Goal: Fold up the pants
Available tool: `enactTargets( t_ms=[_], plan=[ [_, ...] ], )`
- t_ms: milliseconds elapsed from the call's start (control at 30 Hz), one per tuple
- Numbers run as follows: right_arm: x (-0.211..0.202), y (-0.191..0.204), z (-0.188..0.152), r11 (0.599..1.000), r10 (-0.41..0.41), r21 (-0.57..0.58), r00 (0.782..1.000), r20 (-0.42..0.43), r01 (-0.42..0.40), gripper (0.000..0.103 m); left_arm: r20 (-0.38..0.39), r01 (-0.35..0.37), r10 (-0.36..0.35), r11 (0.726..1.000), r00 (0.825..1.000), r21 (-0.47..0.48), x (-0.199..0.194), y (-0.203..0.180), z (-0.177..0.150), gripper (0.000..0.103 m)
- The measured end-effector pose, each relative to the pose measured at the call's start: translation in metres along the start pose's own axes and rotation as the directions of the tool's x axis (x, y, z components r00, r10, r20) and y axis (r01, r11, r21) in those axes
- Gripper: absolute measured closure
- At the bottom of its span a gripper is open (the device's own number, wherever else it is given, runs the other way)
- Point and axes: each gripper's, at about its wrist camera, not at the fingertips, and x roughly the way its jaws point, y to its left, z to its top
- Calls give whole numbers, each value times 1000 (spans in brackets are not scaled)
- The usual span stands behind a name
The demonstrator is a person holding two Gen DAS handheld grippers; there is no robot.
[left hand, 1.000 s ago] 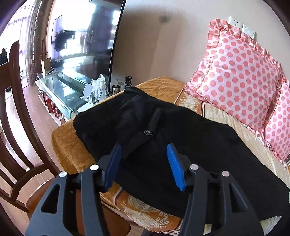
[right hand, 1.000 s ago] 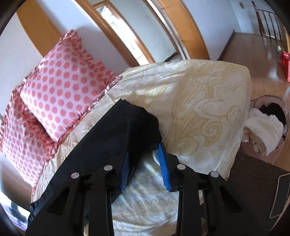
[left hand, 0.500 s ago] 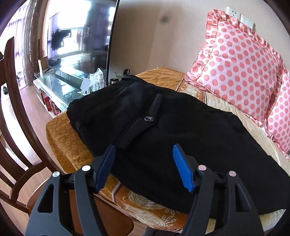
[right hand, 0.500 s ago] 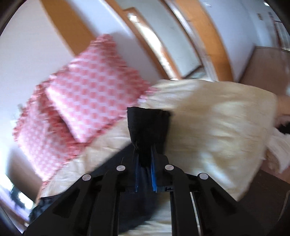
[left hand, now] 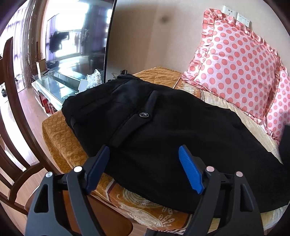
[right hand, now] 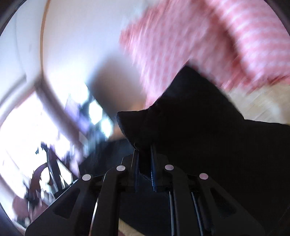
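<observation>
The black fabric pants (left hand: 163,138) lie flat on the bed just ahead of the spread, empty left tongs (left hand: 145,168), while the right tongs (right hand: 144,163), clamped on one lifted leg end, suggest the first fold is barely begun.

One pair of black pants (left hand: 163,130) lies on the bed (left hand: 59,138). Two pink polka-dot pillows (left hand: 235,72) stand behind the pants, against the wall. One television (left hand: 76,40) and one wooden chair (left hand: 10,127) sit left of the pants. Two wall sockets (left hand: 235,15) show above the pillows.
</observation>
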Motion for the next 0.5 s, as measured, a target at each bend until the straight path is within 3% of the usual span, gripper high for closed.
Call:
enactTargets(
  t_ms=[67,133,233,333,400,500],
  plan=[
    [38,-2,-20,1000,-6,24,993,-120,9,92,1,7,-7,1000,1000,2,0,1,0,24],
    [53,-11,-30,997,2,73,986,-165,10,92,3,19,-19,1000,1000,7,-1,2,-1,24],
    [49,-12,-24,997,2,80,990,-144,10,92,5,34,-34,999,999,14,-2,4,-2,24],
    [39,9,-11,1000,-18,9,997,-82,19,92,9,38,-38,999,999,19,-1,2,-2,21],
    [50,17,-17,997,-61,-59,988,-139,53,92,12,41,-41,999,999,21,0,1,-2,19],
    [54,14,-26,999,-45,-28,986,-160,41,92,18,41,-42,999,999,18,-1,0,-2,19]
  ],
)
